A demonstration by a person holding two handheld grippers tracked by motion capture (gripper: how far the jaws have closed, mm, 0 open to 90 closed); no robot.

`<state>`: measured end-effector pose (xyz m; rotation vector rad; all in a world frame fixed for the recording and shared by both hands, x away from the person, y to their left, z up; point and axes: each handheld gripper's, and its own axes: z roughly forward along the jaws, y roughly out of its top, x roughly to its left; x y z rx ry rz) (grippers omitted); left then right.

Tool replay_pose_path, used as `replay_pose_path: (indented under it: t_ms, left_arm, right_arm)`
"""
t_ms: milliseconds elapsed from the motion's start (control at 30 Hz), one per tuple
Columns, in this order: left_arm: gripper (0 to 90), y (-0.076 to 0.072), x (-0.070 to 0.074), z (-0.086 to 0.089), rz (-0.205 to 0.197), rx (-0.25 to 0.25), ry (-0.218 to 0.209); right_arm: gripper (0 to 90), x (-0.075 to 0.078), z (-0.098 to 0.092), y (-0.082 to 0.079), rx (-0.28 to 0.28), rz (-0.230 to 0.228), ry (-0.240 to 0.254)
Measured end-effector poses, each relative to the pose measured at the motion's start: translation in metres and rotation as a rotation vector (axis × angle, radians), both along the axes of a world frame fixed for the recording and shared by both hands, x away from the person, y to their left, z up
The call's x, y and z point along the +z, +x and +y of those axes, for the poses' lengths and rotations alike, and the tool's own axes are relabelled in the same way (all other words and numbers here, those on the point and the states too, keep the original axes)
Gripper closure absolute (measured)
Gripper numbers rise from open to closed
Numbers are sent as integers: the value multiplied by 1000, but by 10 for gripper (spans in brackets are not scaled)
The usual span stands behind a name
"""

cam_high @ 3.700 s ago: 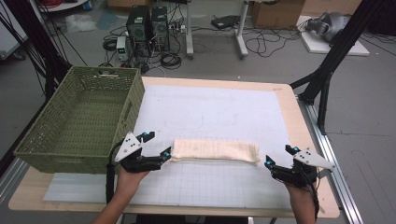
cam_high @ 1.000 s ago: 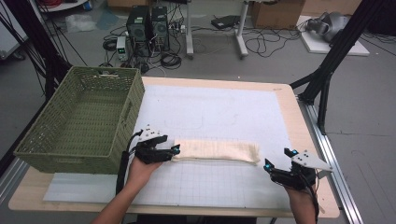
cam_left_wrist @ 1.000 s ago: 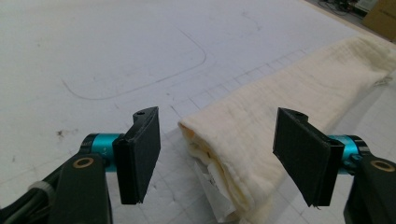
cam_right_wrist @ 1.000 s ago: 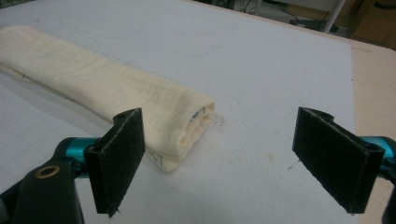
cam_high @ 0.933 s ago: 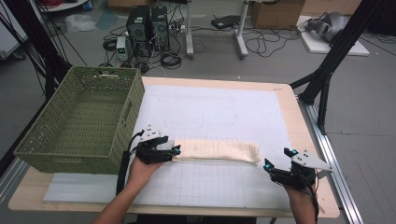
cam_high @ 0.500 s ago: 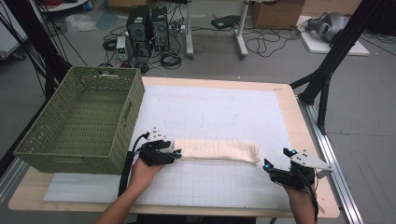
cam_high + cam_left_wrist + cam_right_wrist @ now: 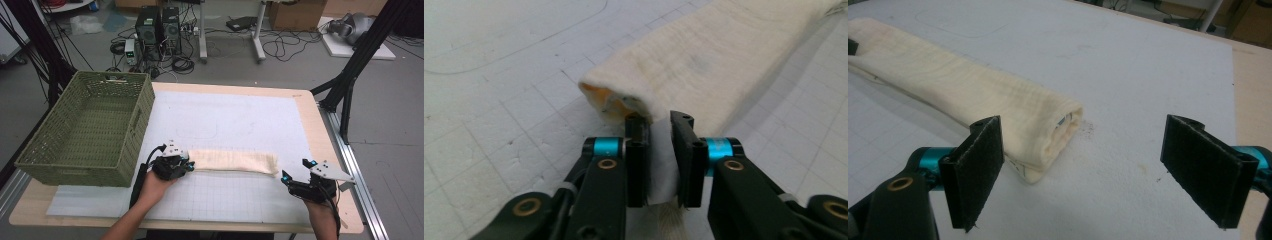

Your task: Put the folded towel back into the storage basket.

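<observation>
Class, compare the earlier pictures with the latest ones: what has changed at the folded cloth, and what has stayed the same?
The left hand-held gripper turned over at the left end of the cream folded cloth; its jaws have just been closing and now pinch that end. The right hand-held gripper stays open just short of the cloth's right end. The cloth, the green basket and the white mat lie as before.

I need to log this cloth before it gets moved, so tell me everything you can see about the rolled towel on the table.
The rolled towel is cream, soft terry-like cloth, faintly yellowed, folded into a long flat roll. It lies level across the white gridded mat, right of the green basket. The left hand-held gripper is shut on a fold at its left end; the right hand-held gripper stands open at its right end, not gripping.
</observation>
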<state>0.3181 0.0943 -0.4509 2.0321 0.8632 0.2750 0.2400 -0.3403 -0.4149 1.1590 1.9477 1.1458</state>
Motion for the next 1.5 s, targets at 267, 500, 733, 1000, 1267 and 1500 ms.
replay_pose_path:
  t_ms: [267,500,733,1000,1267,1500]
  left_arm:
    - [816,-1,0,1,-3,3,-10]
    - [817,-3,2,5,-44,1,-64]
    - [817,-5,6,8,-71,-4,-93]
    - [816,-6,7,9,-77,-11,-111]
    - [814,-8,9,9,-91,-13,-126]
    - [814,-8,10,10,-91,-17,-125]
  right_arm:
    - [158,-1,1,1,4,-2,6]
    - [157,-4,2,7,-10,24,23]
    - [158,-6,6,17,-15,31,42]
    - [169,-11,20,29,-12,76,28]
    - [208,-15,25,36,-20,98,37]
    - [271,-24,29,42,-14,155,26]
